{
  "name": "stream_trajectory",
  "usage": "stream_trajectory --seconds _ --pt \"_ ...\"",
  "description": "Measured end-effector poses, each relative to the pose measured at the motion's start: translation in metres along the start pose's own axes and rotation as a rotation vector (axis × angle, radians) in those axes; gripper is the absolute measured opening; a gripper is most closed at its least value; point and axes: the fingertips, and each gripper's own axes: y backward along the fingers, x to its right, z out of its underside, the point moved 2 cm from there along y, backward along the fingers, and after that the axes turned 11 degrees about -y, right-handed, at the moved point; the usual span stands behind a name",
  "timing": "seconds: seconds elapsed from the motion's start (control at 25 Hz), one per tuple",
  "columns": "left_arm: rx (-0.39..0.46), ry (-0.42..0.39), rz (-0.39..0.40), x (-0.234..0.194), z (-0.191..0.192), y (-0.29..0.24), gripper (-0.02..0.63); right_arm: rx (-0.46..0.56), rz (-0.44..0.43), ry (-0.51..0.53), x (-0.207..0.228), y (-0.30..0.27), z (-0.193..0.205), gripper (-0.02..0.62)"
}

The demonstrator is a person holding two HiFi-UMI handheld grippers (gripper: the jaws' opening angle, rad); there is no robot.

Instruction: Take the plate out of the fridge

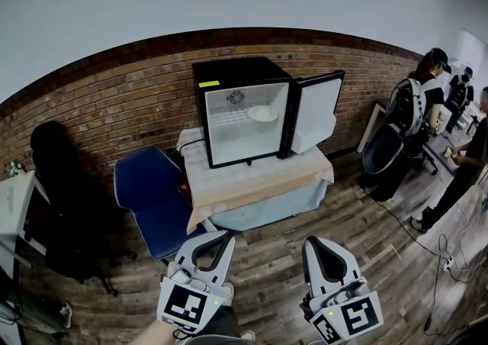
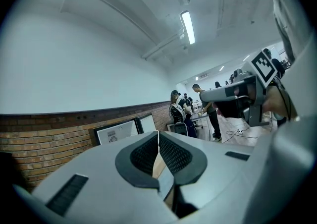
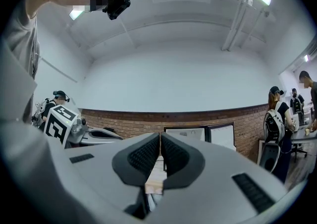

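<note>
A small black fridge [image 1: 242,111] stands on a cloth-covered table [image 1: 259,177] against the brick wall, its door [image 1: 316,113] swung open to the right. A white plate [image 1: 261,113] lies on the wire shelf inside. My left gripper [image 1: 216,239] and right gripper [image 1: 320,246] hang low in the head view, well short of the table, both shut with nothing held. In the right gripper view the shut jaws frame the fridge [image 3: 195,134] far ahead. From the left gripper view, the fridge [image 2: 121,131] is seen far off with the right gripper [image 2: 237,96] beside it.
A blue chair [image 1: 152,198] stands left of the table, a dark bag [image 1: 65,206] further left. People [image 1: 427,99] with backpacks and desks are at the right. Cables [image 1: 435,259] run over the wooden floor.
</note>
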Motion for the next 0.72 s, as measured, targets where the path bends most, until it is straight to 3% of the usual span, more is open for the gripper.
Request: stream_trajectory --seconds 0.36,0.72 --pt "0.008 0.005 -0.006 -0.014 0.018 -0.016 0.021 0.004 -0.013 0.016 0.008 -0.031 0.012 0.031" --pt "0.018 0.027 0.013 -0.049 0.039 -0.072 0.021 -0.014 0.014 0.029 0.040 -0.084 0.019 0.031"
